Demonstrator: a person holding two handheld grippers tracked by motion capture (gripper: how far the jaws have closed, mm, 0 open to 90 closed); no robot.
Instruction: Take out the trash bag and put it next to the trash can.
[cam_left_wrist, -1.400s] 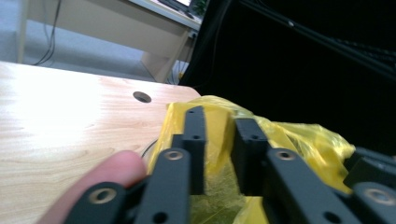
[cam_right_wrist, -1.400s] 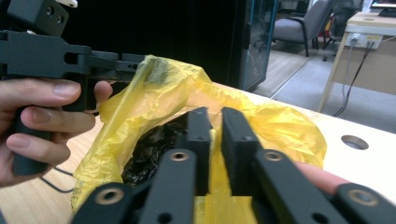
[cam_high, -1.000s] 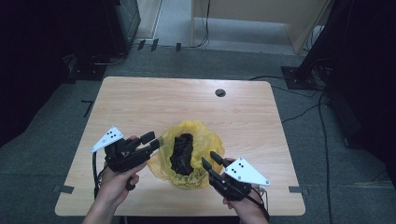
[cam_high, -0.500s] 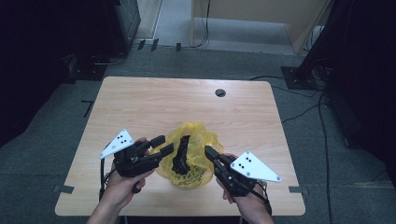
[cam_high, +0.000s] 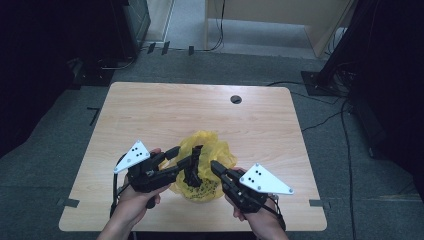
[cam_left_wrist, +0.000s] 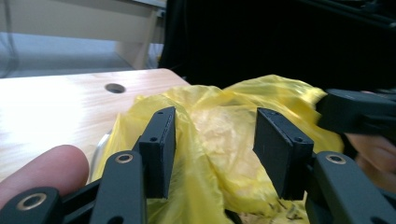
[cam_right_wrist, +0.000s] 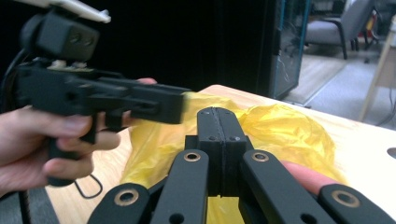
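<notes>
Wooden surface (cam_high: 150, 115), pale and broad, bare ahead of both sets of jaws apart from a small round cable hole (cam_high: 236, 99) well beyond them; plenty of open room forward and to either side. Near edge close behind the hands, so little margin for pulling back.

Crumpled yellow plastic bag (cam_high: 207, 145) between the two grippers, near that edge, with a dark item (cam_high: 192, 167) standing in its mouth; what it is cannot be told.

Left gripper (cam_left_wrist: 212, 149): jaws about half open, yellow film bulging up between them, pads not seen pressing on it. Right gripper (cam_right_wrist: 218, 140): jaws closed flat together at the bag's side; a pinch of film between the pads possible but not clear enough to confirm.

Likely risks: thin film slipping or tearing if tugged from one pinched spot; bag and contents dragged toward the near edge and off the surface; left jaws closing on loose folds and missing the rim; the two grippers, close together over the bag, knocking each other or tipping the dark item.
</notes>
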